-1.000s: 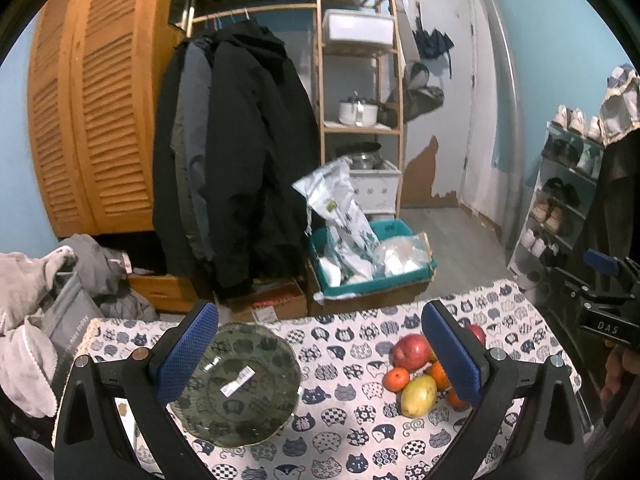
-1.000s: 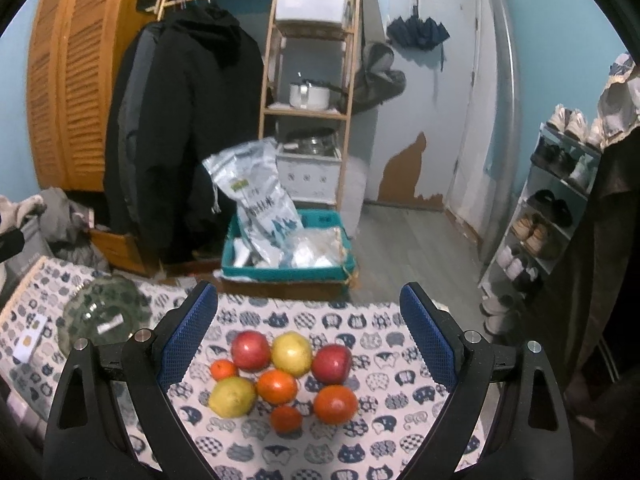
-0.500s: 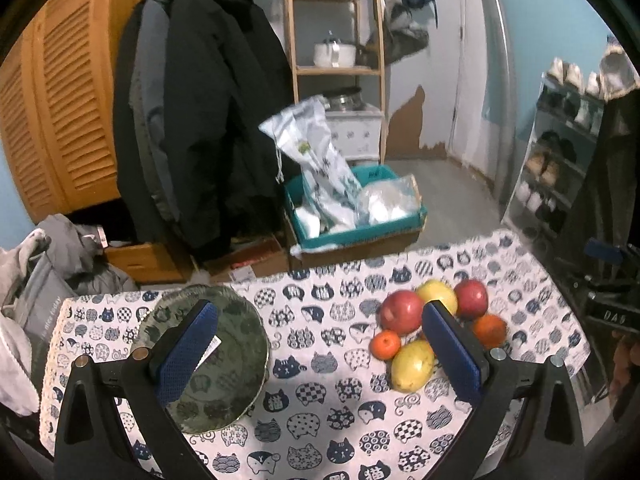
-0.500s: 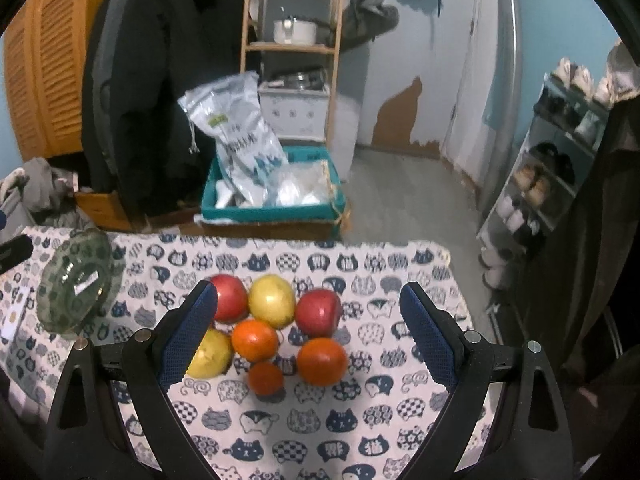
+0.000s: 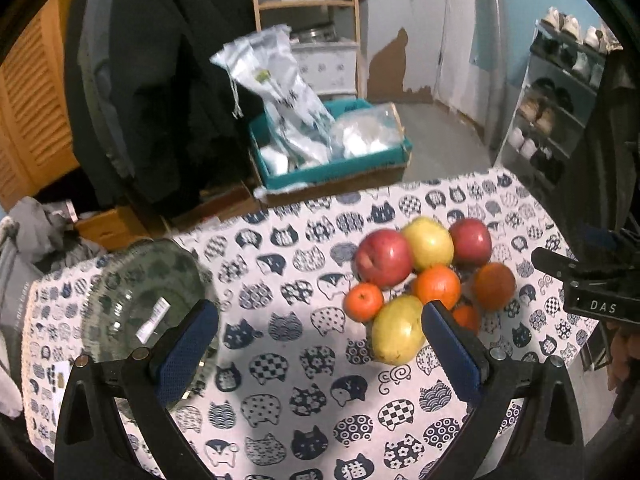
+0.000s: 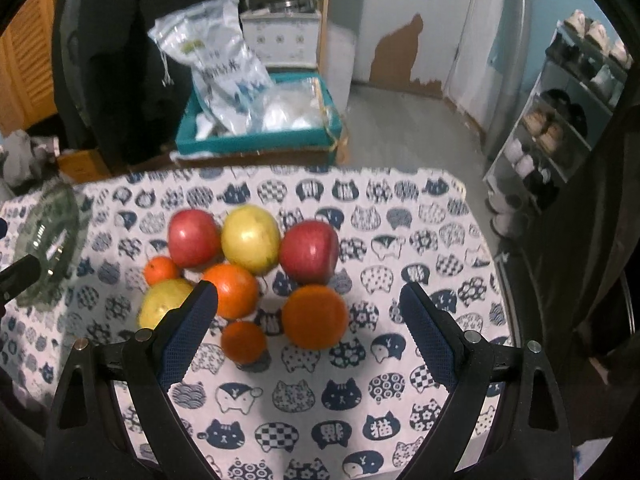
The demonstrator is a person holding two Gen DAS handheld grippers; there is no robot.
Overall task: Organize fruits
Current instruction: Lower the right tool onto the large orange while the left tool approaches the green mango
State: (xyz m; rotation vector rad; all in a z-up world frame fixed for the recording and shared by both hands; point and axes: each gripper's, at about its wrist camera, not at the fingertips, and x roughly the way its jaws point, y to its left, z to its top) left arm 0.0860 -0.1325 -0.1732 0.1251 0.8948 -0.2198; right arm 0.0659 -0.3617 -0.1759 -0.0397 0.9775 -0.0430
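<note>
A cluster of fruit lies on the cat-print tablecloth [image 6: 340, 400]: two red apples [image 6: 194, 237] [image 6: 309, 251], a yellow apple [image 6: 251, 239], a yellow-green fruit [image 6: 162, 307], and several oranges [image 6: 315, 317] [image 6: 243, 341] [image 6: 234, 290]. A clear glass bowl [image 5: 144, 304] sits at the left, empty but for a sticker. My left gripper [image 5: 320, 344] is open above the cloth between bowl and fruit [image 5: 398, 330]. My right gripper [image 6: 308, 332] is open, hovering over the near oranges. The right gripper's body shows at the right edge of the left wrist view [image 5: 592, 284].
Beyond the table's far edge stand a teal box with plastic bags [image 6: 260, 120], hanging dark coats [image 5: 160, 80], a wooden shelf [image 5: 308, 4] and a shoe rack [image 6: 560, 112]. Clothes lie piled at the left [image 5: 36, 232].
Both grippers have dropped and tilted towards the table, so fruit and bowl appear larger and nearer. Both stay open. Fruit and bowl have not moved.
</note>
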